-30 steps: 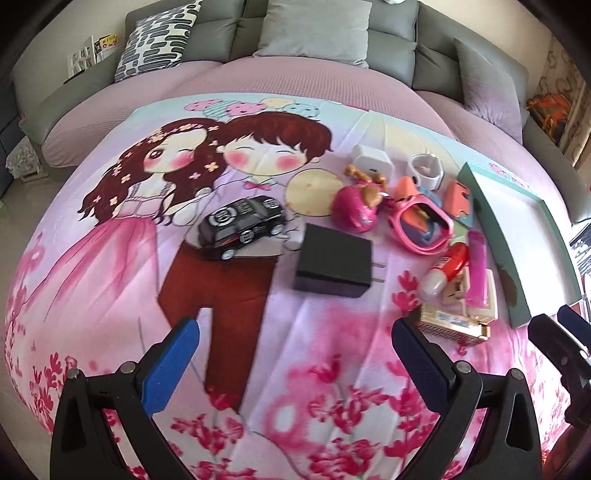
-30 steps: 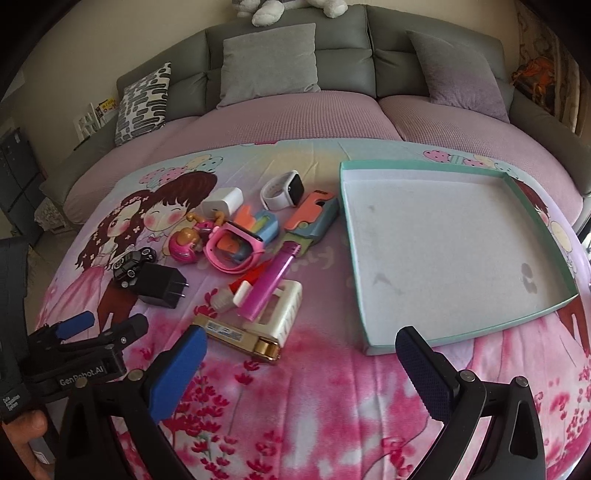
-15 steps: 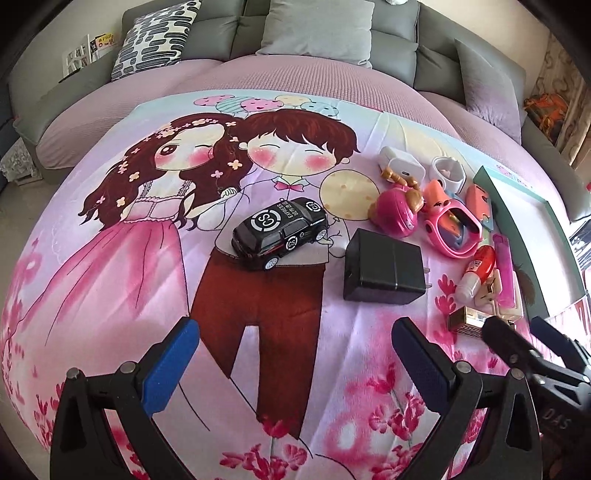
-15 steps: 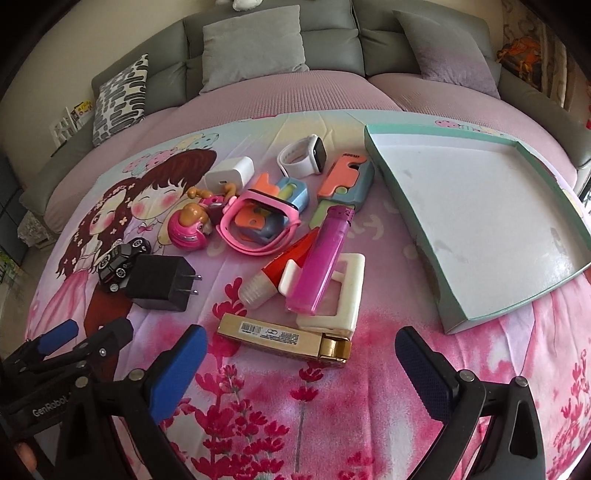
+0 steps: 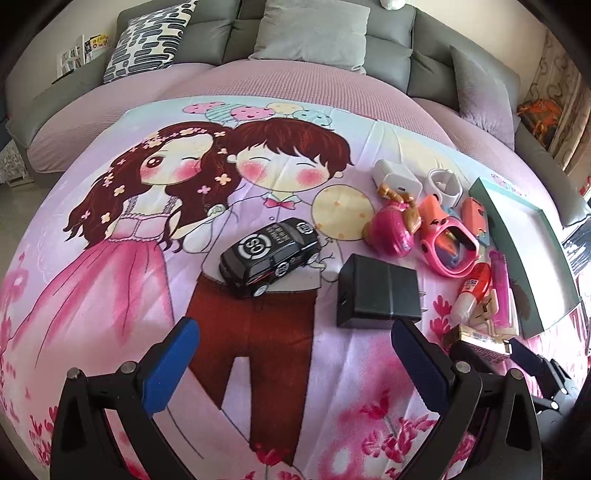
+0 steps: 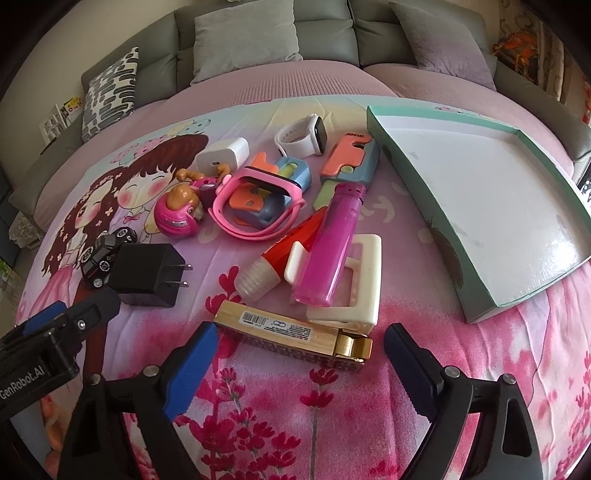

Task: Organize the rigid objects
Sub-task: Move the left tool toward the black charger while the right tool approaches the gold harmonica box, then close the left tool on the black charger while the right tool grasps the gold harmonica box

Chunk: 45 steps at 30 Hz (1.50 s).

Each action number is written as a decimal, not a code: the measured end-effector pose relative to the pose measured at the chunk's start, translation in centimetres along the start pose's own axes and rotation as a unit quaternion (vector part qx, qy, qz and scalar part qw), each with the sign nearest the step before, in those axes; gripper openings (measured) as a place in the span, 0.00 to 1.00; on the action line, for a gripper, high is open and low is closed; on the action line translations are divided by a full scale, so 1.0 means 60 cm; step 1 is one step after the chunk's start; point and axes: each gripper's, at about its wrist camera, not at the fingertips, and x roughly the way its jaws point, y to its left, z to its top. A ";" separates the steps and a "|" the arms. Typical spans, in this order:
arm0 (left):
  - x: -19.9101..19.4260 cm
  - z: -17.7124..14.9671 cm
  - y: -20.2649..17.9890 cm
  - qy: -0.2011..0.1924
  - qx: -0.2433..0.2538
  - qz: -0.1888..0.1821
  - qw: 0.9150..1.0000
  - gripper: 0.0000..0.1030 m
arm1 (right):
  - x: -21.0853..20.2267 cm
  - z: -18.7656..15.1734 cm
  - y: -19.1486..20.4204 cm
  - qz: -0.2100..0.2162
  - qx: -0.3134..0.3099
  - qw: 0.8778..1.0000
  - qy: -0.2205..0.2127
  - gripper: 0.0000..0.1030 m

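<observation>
Small rigid objects lie on a cartoon-print blanket. My left gripper (image 5: 291, 347) is open and empty, just short of a black toy car (image 5: 269, 256) and a black plug adapter (image 5: 378, 291). My right gripper (image 6: 299, 347) is open and empty, its jaws either side of a gold box (image 6: 291, 330). Beyond the box lie a pink lighter (image 6: 328, 243) on a cream holder (image 6: 354, 284), a red glue tube (image 6: 277, 258), a pink watch band (image 6: 258, 206), a pink toy helmet (image 6: 177, 214), a white charger (image 6: 221, 153) and a white smartwatch (image 6: 306, 138). The car (image 6: 103, 254) and adapter (image 6: 147, 273) show at left.
A shallow teal-rimmed white tray (image 6: 461, 254) lies on the right, also in the left wrist view (image 5: 517, 254). A grey sofa back with cushions (image 5: 314, 33) runs behind. The left gripper's body (image 6: 48, 339) shows at the right wrist view's lower left.
Both grippers have moved forward and lower toward the objects, which now look larger. The right gripper has closed in on the gold box. Nothing was picked up.
</observation>
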 end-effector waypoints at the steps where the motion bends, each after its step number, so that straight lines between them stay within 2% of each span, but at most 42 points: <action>1: 0.000 0.001 -0.003 -0.001 0.002 -0.002 1.000 1.00 | 0.001 0.000 0.001 0.000 -0.001 1.000 0.004 0.89; 6: -0.002 0.003 -0.006 -0.001 0.003 0.000 1.000 1.00 | -0.001 0.004 -0.004 0.008 0.020 1.000 0.001 0.89; 25: -0.007 -0.005 0.029 -0.001 -0.027 0.009 1.000 1.00 | 0.018 0.014 0.008 -0.024 0.065 0.998 -0.006 0.92; 31: -0.003 -0.001 0.016 0.002 -0.023 0.006 1.000 1.00 | 0.015 0.009 0.007 -0.021 0.054 0.998 -0.006 0.91; 36: -0.001 0.002 -0.001 0.005 -0.013 -0.001 1.000 1.00 | 0.007 0.001 -0.003 -0.018 0.047 0.999 -0.010 0.82; 45: 0.016 0.016 -0.036 0.013 0.004 -0.012 1.000 1.00 | -0.006 -0.008 -0.017 -0.008 0.032 0.999 -0.010 0.81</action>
